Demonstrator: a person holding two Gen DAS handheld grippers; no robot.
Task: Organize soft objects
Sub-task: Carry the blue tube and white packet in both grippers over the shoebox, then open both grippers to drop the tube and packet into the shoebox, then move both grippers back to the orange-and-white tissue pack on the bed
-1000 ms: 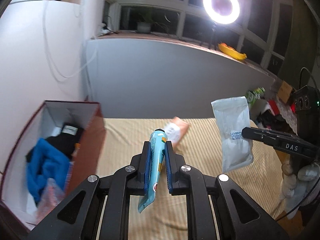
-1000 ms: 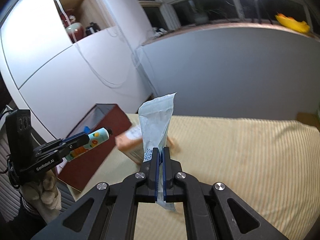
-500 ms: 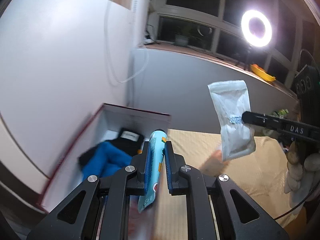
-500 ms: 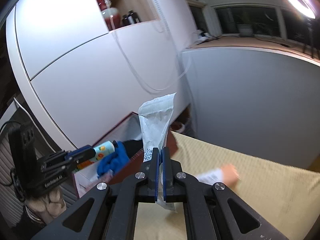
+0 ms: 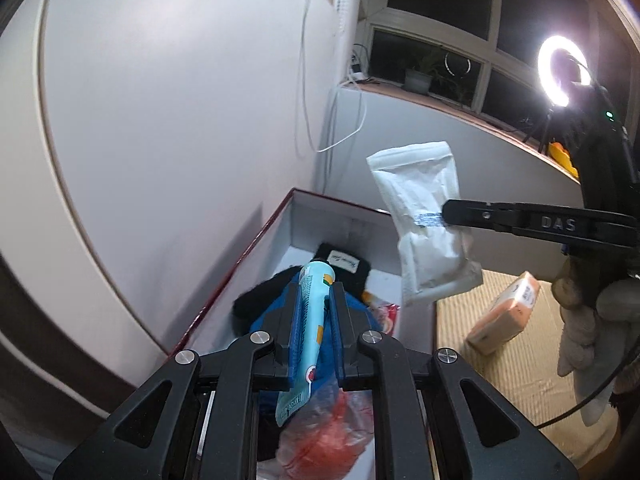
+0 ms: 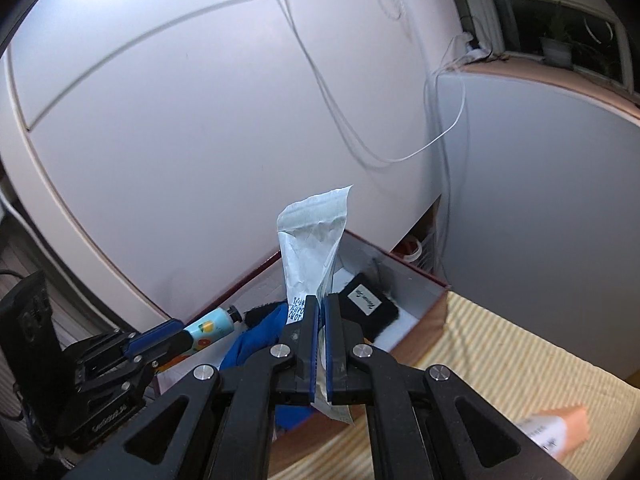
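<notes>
Above the box (image 5: 304, 216), my left gripper (image 5: 315, 308) is closed on a light blue tube (image 5: 310, 320). Both blue pads (image 5: 297, 332) press flat against the tube's sides. The tube's cap end points forward over the box interior; its crimped end hangs below the fingers.

My right gripper (image 6: 319, 320) is closed on a white pouch (image 6: 312, 248). The pads leave only a thin slit, and the pouch fills it. The pouch stands up out of the fingers, its sealed top edge highest and a short corner trailing below. In the left wrist view the same pouch (image 5: 428, 236) hangs over the box's right wall, clamped near its middle by the right gripper (image 5: 444, 216).

The box is dark red outside and white inside. It sits against the white cabinet wall (image 5: 180, 120), at the left edge of the striped mat (image 6: 520, 364). Inside the box:
- a black cloth item with a white label (image 5: 342, 262), toward the far end;
- a blue cloth (image 6: 256, 336), directly under the tube;
- a clear bag with red contents (image 5: 332, 424), at the near end.

To the right of the box, an orange packet (image 5: 504, 312) lies on the mat, apart from the box wall. In the right wrist view the packet (image 6: 556, 428) is blurred at the lower right.

A ring light (image 5: 560, 72) glows well beyond the box, by the window sill.
</notes>
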